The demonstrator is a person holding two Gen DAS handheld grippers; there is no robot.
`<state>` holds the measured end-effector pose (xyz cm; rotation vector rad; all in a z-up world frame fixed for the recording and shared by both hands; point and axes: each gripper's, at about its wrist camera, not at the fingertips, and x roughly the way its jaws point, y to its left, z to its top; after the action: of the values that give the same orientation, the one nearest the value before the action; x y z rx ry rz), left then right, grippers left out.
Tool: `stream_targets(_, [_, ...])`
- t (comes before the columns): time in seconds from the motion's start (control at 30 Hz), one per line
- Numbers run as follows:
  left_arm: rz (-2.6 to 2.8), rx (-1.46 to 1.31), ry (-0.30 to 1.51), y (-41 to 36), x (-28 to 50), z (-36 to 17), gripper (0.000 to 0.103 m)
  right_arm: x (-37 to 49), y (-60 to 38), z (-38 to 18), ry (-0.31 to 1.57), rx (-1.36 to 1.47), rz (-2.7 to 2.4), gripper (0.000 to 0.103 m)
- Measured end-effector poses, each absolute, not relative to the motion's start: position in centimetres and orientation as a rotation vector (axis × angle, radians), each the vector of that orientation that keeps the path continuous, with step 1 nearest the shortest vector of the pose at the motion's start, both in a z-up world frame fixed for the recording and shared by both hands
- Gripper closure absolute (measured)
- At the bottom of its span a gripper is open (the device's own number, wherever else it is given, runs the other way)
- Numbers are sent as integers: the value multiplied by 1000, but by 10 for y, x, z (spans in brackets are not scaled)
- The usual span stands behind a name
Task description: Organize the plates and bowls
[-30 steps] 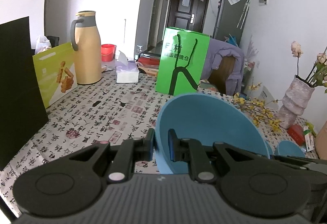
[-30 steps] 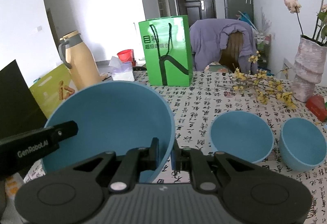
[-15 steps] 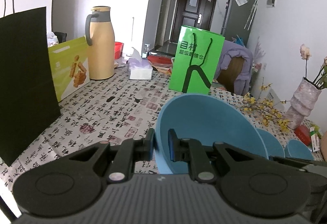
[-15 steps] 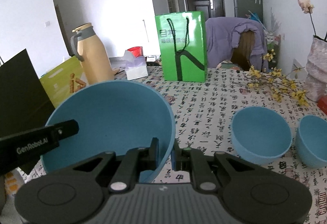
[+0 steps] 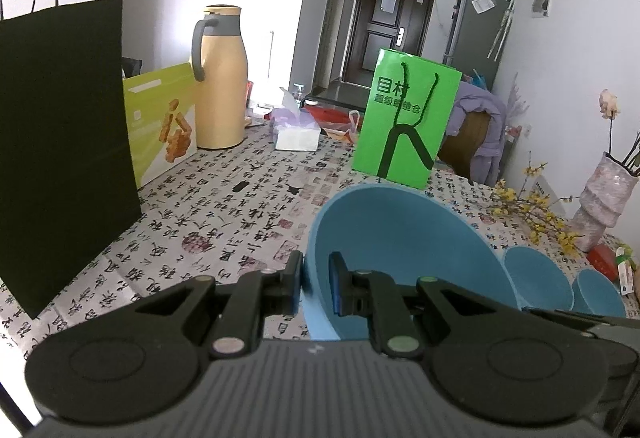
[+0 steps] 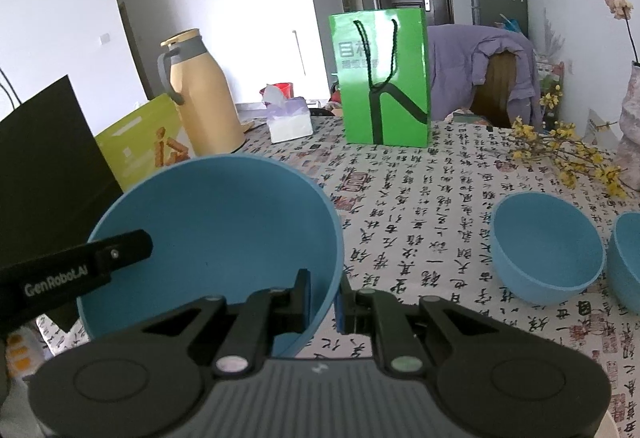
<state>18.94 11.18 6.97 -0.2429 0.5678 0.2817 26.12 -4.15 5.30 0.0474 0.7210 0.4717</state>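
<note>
Big blue bowl (image 5: 404, 238), smooth matte, tilted, w/ plain rim.

Large blue bowl (image 6: 216, 222) tilted above the table; two smaller blue bowls (image 6: 546, 252) rest upright.

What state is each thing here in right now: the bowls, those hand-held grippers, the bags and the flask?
Large blue bowl: held off the table, tilted.
Left hand-held gripper: shut on its rim.
Right hand-held gripper: shut on the opposite rim.
Middle bowl: empty, upright on the table.
Small bowl: upright.
Green bag: standing.
Black bag: standing.
Flask: upright, lid on.
</note>
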Motion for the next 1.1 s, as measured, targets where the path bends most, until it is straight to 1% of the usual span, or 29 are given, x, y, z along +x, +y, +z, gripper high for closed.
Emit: stream_targets(1.1, [311,-240,607,165,141,32,89,214,15,24,746,23,530,90])
